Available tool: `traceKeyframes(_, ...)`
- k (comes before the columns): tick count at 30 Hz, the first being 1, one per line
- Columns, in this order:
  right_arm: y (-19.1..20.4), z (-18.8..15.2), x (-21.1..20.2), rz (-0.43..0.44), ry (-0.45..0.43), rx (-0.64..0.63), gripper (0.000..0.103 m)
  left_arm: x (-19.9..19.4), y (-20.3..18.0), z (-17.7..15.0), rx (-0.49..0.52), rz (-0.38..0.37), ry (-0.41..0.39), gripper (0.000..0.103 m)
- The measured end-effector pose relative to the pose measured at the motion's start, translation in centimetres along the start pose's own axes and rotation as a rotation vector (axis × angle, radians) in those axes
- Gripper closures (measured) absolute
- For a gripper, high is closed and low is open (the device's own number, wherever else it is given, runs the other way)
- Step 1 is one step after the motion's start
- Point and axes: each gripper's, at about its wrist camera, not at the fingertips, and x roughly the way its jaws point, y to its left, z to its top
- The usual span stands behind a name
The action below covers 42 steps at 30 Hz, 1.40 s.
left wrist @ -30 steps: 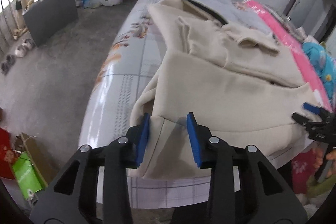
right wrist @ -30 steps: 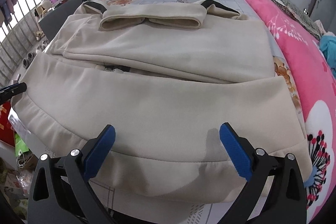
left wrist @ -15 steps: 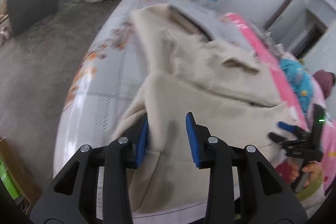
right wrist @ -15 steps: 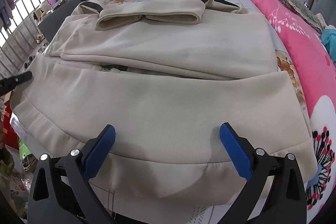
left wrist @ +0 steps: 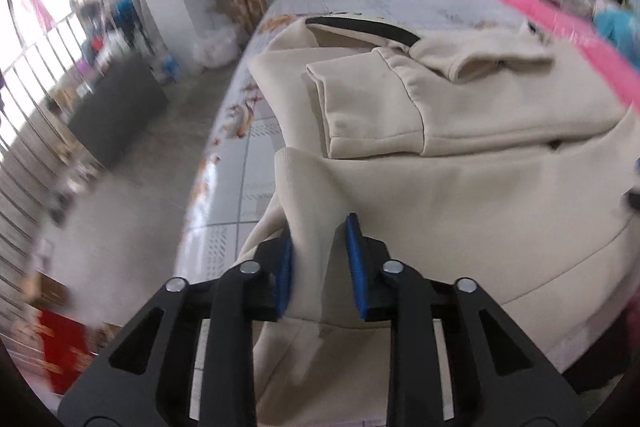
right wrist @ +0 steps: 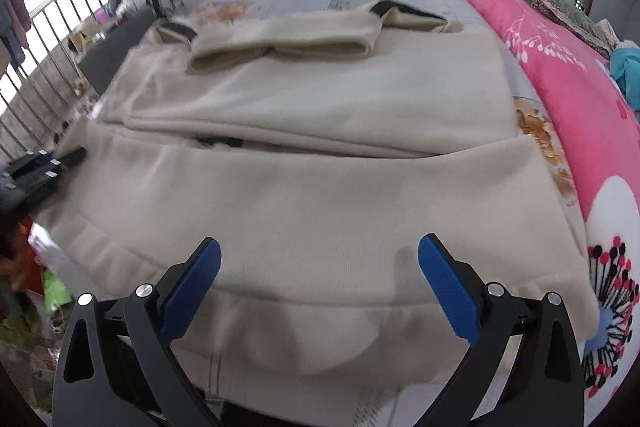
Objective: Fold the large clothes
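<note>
Cream fleece coat (right wrist: 320,195) spread on floral bedsheet (left wrist: 240,163). Left gripper (left wrist: 319,263) just closing, pinching hem corner; right gripper (right wrist: 320,279) agape above hem. Next: probably seizing the hem, folding upward.

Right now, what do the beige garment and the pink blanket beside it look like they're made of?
The beige garment looks like thick, matte sweatshirt fleece, probably a cotton blend: soft rounded folds, fuzzy surface and a ribbed hem band. The pink blanket looks like plush printed fleece, likely polyester: a soft sheen and white floral print. Neither fibre can be confirmed by sight.
</note>
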Motion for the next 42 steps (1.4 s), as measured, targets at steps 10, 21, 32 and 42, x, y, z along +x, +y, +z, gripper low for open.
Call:
traceKeyframes(10,-6.8,-2.0,-6.0,-0.039,-0.080,0.095,0.025,0.0,-1.1,0.1,0.031,0.117,0.010,0.087)
traceKeyframes(21,-11.9,2.8,-1.0,-0.061,-0.059,0.184,0.060,0.3,-0.8,0.2,-0.026,0.090,0.028,0.087)
traceKeyframes(32,-11.3,1.5,-2.3,-0.065,-0.014,0.146,0.079,0.5,-0.6,0.3,-0.046,0.074,0.038,0.087)
traceKeyframes(42,-9.4,1.9,-0.3,-0.219,0.020,0.016,0.084,0.5,-0.2,0.4,-0.082,0.053,0.048,0.087)
